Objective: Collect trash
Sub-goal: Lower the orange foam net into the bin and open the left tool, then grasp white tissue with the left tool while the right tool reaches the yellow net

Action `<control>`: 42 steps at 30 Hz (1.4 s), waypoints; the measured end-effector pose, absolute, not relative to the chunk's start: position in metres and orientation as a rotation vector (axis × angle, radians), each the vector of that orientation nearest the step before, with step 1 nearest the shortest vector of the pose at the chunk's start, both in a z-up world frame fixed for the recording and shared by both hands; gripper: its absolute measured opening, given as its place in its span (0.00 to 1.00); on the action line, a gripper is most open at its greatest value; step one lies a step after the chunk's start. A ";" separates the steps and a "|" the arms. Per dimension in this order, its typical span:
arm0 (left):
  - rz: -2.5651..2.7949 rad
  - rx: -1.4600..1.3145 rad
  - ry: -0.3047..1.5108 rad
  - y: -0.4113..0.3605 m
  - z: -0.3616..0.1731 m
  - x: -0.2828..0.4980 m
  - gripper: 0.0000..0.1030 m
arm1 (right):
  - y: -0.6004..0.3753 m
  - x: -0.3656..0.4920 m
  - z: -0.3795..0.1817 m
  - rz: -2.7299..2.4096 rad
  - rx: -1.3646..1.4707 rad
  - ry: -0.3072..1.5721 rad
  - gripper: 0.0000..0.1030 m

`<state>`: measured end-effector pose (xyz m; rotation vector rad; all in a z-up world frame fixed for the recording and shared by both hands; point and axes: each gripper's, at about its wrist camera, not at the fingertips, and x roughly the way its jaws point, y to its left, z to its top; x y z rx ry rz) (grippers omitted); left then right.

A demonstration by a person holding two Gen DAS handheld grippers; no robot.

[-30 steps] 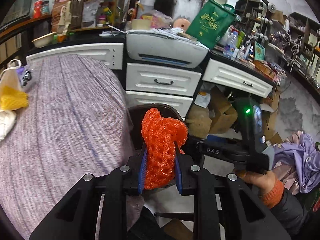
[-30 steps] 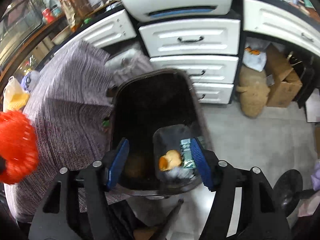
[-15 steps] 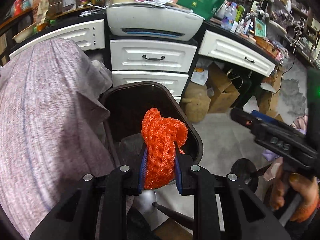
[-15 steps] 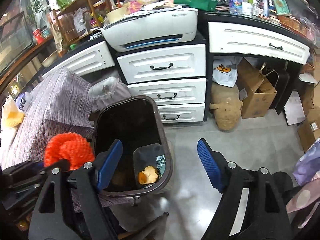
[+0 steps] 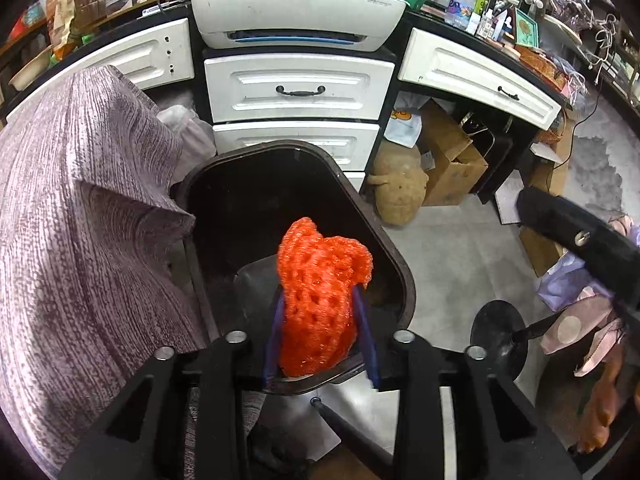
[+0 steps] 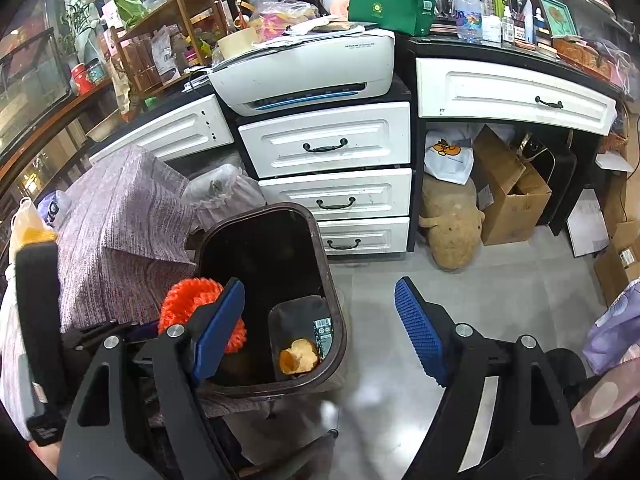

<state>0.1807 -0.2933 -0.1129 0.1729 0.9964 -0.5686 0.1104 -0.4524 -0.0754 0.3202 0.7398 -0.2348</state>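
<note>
- Orange foam net (image 5: pixel 320 300) sits low in the middle of the left wrist view, squeezed between the two blue pads of the left claw (image 5: pixel 320 334).
- The net hangs right over the open mouth of the dark trash bin (image 5: pixel 400 264) (it is above the bin, not lying inside it).
- In the right wrist view the bin (image 6: pixel 336 312) is at the lower middle, with an orange scrap (image 6: pixel 298 356) and a small green packet (image 6: pixel 324 338) in a little inner box.
- The right claw (image 6: pixel 320 328) is spread wide apart and holds nothing.
- A purple cloth (image 5: pixel 80 208) covers the left side, touching the bin's rim.
- White drawers (image 6: pixel 324 144) and a white printer (image 6: pixel 304 68) fill the upper middle.
</note>
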 end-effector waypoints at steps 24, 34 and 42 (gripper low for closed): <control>-0.632 0.144 0.834 -0.285 -0.075 0.145 0.94 | -0.468 0.105 -0.073 -0.279 0.355 0.731 0.83; -0.594 0.081 0.743 -0.240 -0.036 0.124 0.94 | -0.449 0.117 -0.059 -0.205 0.344 0.728 0.85; -0.497 0.092 0.698 -0.188 -0.013 0.129 0.95 | -0.387 0.149 -0.038 -0.015 0.270 0.734 0.85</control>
